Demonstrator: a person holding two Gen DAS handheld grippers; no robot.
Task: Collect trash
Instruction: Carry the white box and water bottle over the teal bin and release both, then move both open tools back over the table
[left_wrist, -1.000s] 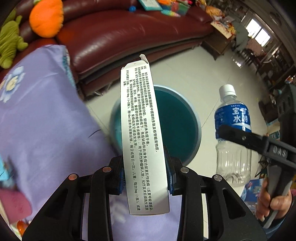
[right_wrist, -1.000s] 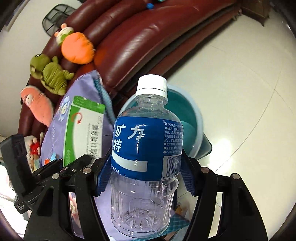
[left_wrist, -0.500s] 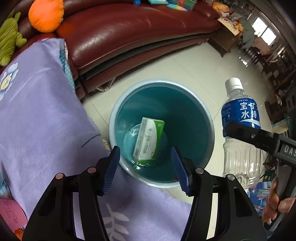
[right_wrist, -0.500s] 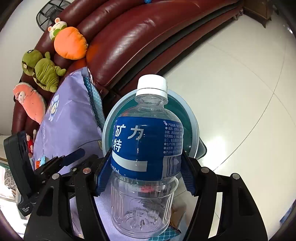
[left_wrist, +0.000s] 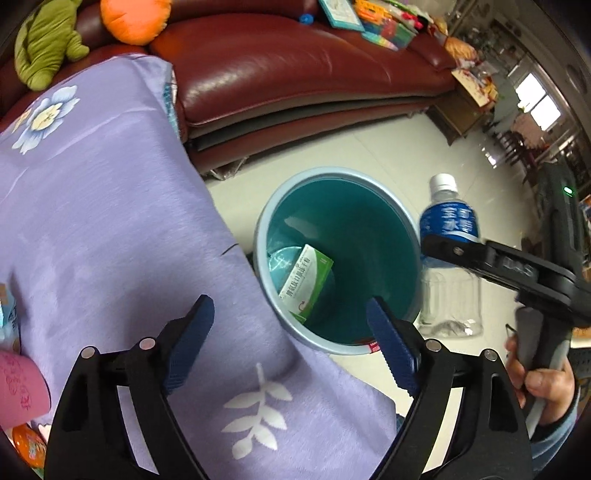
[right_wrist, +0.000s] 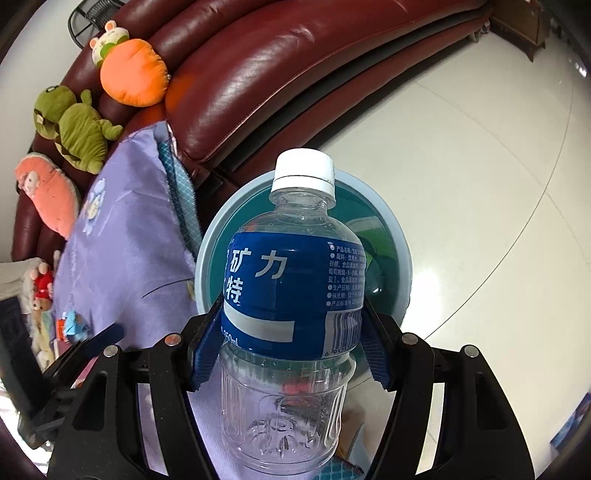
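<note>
left tongs (left_wrist: 291, 343) at lower centre, opening, nothing between. green box (left_wrist: 306, 283) lies inside teal bin (left_wrist: 388, 206), mid-frame. right tongs (right_wrist: 291, 347) clamped on bottle (right_wrist: 291, 295), loosening, held over bin, likely for drop.

Teal bin (left_wrist: 369, 221); green-and-white box (left_wrist: 306, 282); blue-labelled clear bottle (right_wrist: 291, 295), white cap; lilac floral cloth (left_wrist: 110, 221); maroon leather sofa (left_wrist: 295, 66).

Bottle (right_wrist: 291, 295) label "矿力特", "350ml", right gripper (left_wrist: 517, 269) embossed "DAS"
</note>
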